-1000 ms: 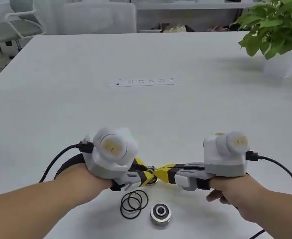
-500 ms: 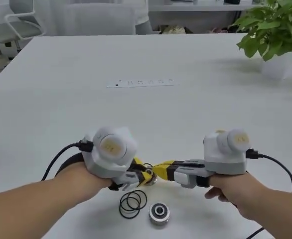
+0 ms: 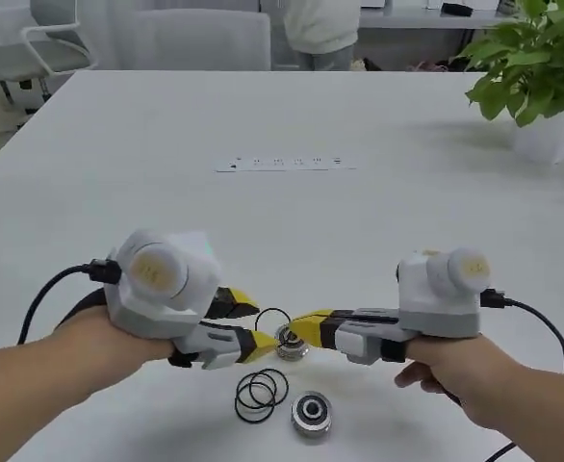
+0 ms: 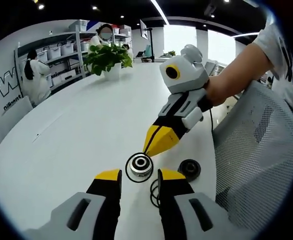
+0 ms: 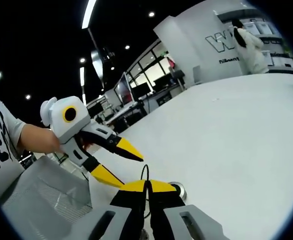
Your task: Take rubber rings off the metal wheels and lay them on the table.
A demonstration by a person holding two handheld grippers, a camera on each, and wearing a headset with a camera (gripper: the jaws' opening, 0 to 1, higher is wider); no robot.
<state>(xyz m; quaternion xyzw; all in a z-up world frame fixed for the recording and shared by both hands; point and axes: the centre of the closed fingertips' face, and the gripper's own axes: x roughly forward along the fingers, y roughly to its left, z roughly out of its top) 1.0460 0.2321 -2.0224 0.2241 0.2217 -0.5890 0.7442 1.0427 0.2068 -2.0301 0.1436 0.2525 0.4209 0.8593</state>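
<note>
Down at the near edge of the desk (image 3: 166,192), both tools meet over the work. The right tool (image 3: 294,330) comes in from the right with its yellow jaws pressed together, and in the right gripper view a thin black line runs straight up out of the seam between them: that is the rubber ring (image 3: 271,316), pinched at its edge. In the head view the ring stands up as a loop just above and left of the metal wheel (image 3: 291,345), which sits on the desk right under the right tool's tip. In the left gripper view the ring lies loosely about the wheel, wider than the wheel itself. The left tool (image 3: 250,322) faces in from the other side, jaws spread wide apart and holding nothing, one yellow tip above and one below, with the wheel and ring just beyond the gap. Closer to the person, a small heap of loose rings (image 3: 260,394) lies flat on the desk, overlapping one another, and a second wheel (image 3: 311,411) lies on its side just right of them. Farther back, a white power strip (image 3: 284,163) lies mid-desk, and a green plant (image 3: 532,48) stands at the far right corner.
</note>
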